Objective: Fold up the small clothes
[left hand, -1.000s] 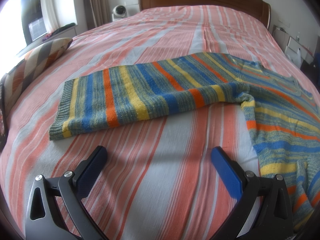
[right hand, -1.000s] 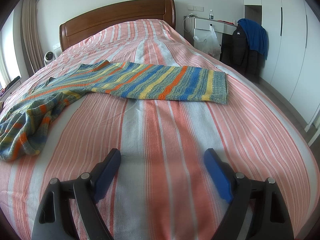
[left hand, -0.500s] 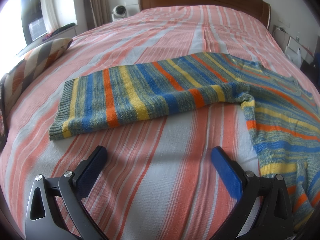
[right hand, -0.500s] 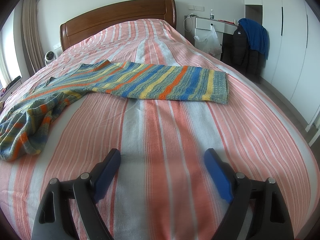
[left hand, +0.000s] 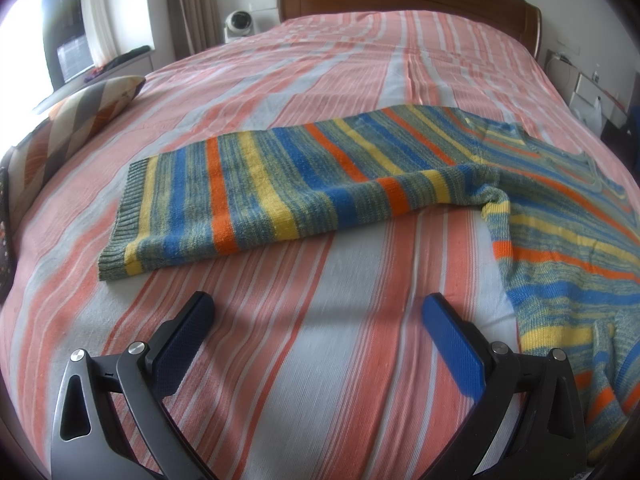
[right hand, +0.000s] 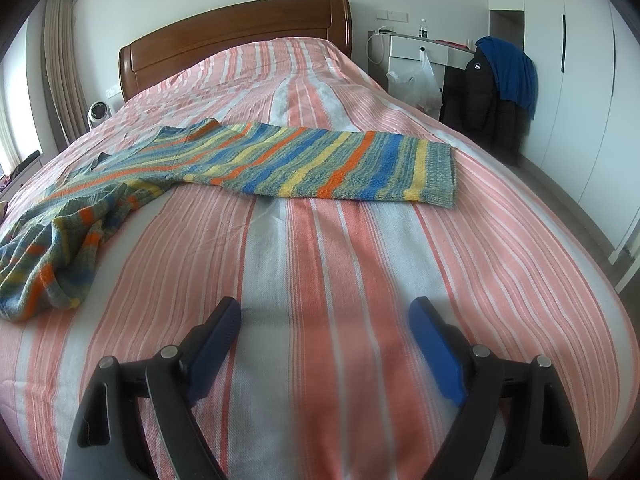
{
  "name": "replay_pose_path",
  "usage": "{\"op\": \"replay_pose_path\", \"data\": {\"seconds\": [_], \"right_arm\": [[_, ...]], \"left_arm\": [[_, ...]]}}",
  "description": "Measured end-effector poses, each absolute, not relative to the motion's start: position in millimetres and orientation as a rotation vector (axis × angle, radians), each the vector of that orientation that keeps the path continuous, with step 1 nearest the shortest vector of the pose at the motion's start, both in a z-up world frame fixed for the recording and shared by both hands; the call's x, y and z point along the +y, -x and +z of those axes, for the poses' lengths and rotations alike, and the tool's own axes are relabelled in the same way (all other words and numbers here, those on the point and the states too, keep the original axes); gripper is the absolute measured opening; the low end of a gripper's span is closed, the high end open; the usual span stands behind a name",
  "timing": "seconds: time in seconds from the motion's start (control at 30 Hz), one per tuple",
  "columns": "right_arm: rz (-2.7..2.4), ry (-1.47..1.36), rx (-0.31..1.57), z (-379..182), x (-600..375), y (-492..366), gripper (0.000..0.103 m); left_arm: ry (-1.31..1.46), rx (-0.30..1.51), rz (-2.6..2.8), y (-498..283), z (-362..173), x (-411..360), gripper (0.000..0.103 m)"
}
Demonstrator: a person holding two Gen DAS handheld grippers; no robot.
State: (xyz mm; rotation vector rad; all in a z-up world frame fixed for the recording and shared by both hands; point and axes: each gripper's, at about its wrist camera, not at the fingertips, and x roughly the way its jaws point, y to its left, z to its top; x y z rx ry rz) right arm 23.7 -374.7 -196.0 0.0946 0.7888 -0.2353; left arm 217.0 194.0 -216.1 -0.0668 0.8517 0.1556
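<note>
Sweater (left hand: 320, 184), striped in blue, orange, yellow and grey-green, lies on the bed (left hand: 320, 360), the largest thing in sight, whose pink, orange and white striped cover fills both views up to the wooden headboard (right hand: 236, 36) at 12 o'clock. In the left wrist view one sleeve stretches flat from 9 o'clock toward the centre, its ribbed cuff (left hand: 120, 216) at the 9 o'clock end, while the body of the knit bunches and drapes down toward 4 o'clock. In the right wrist view the other sleeve runs out toward 2 o'clock and ends in a cuff, and the body lies rumpled at 9 o'clock. A patterned cushion (left hand: 80, 120) sits at the bed's edge at 10 o'clock in the left view.

Left gripper (left hand: 320, 324) hovers over bare cover at 6 o'clock, its blue pads spread wide and holding nothing. Right gripper (right hand: 324, 328) does likewise, jaws apart and empty, short of the sleeve.

My judgement: no fold has begun. The risk lies in the crumpled body: folding sleeves in before it is smoothed would likely trap creases. A loose knit may also stretch or slide if pinched by one thin layer, and a low grab could catch the bed cover too.
</note>
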Motion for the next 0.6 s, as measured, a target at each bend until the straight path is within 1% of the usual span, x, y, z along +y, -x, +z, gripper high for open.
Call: {"op": "replay_pose_path", "data": {"seconds": [0.6], "right_arm": [[-0.236,-0.091,0.785,-196.8,-373.4,-23.5,0.086]], "left_arm": [[0.067,0.849,0.156,-217.3,-217.2,195.3,0.103]]}}
